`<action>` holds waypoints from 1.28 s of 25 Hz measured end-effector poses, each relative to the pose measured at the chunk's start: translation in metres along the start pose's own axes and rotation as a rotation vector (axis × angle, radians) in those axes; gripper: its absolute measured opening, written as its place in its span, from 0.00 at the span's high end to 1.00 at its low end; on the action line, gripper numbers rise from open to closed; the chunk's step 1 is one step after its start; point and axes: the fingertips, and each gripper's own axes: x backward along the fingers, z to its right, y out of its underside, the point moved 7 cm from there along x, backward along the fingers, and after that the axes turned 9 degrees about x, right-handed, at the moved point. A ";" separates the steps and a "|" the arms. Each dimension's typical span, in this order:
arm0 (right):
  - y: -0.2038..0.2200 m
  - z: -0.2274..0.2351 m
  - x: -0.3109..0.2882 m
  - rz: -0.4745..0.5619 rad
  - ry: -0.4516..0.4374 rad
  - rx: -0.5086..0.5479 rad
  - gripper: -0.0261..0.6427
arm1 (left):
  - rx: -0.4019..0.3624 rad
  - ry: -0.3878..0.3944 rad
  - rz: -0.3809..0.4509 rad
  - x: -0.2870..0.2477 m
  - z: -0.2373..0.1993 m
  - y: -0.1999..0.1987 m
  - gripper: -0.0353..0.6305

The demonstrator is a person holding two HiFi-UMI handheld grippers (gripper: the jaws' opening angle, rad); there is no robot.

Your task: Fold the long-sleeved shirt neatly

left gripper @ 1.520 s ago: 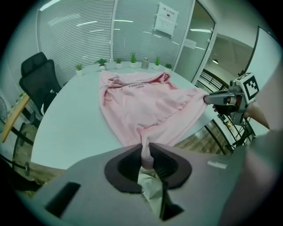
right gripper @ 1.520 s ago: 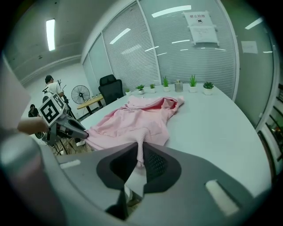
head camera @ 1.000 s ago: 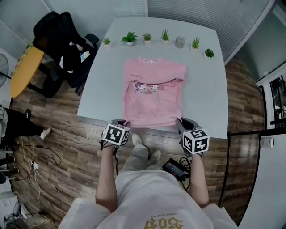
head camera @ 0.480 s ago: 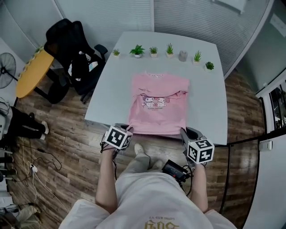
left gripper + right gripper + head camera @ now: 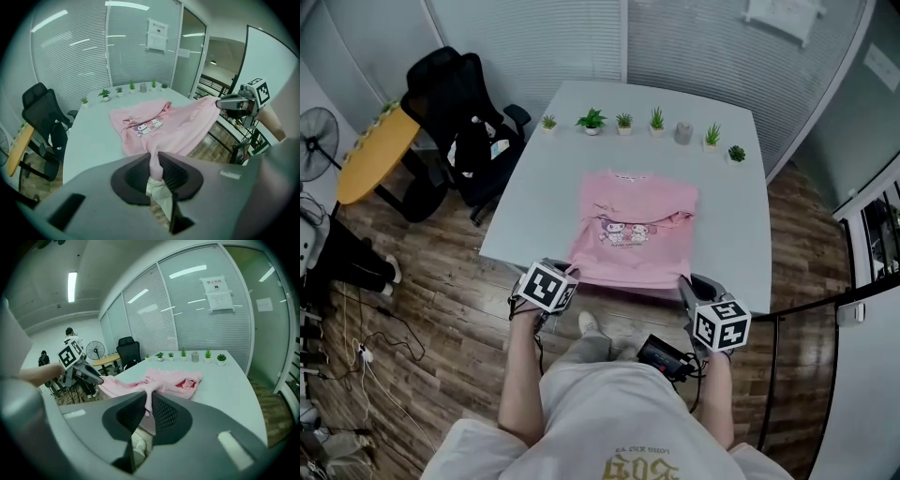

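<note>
Two hem corners of the pink shirt point(image 5: 637, 234) are clamped, one in the left gripper point(image 5: 156, 164), one in the right gripper point(image 5: 149, 404). Hem's raised off the near edge of the table point(image 5: 534, 206); rest lies flat. Risk: uneven pull btwn hands skews the fold, or a thin pinch slips.

light: bright, even, from ceiling strips point(image 5: 71, 286)
shadows: soft
edges: heavy fisheye, dark corners
blur: close foreground soft
</note>
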 end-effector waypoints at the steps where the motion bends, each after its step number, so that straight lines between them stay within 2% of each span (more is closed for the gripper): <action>1: -0.001 0.001 0.000 0.003 0.000 0.003 0.89 | 0.000 -0.004 0.004 0.001 0.001 -0.002 0.86; 12: -0.028 0.023 -0.015 0.020 0.002 0.044 0.89 | 0.009 -0.036 0.044 -0.001 -0.004 -0.029 0.86; 17: -0.042 0.038 -0.035 0.037 0.000 0.009 0.89 | 0.032 -0.028 0.063 -0.013 -0.019 -0.050 0.86; 23: -0.061 0.064 -0.068 0.048 0.002 -0.041 0.89 | 0.028 -0.008 0.029 -0.039 -0.043 -0.089 0.86; 32: -0.105 0.116 -0.129 0.051 0.049 -0.063 0.89 | 0.020 0.036 0.014 -0.078 -0.084 -0.170 0.86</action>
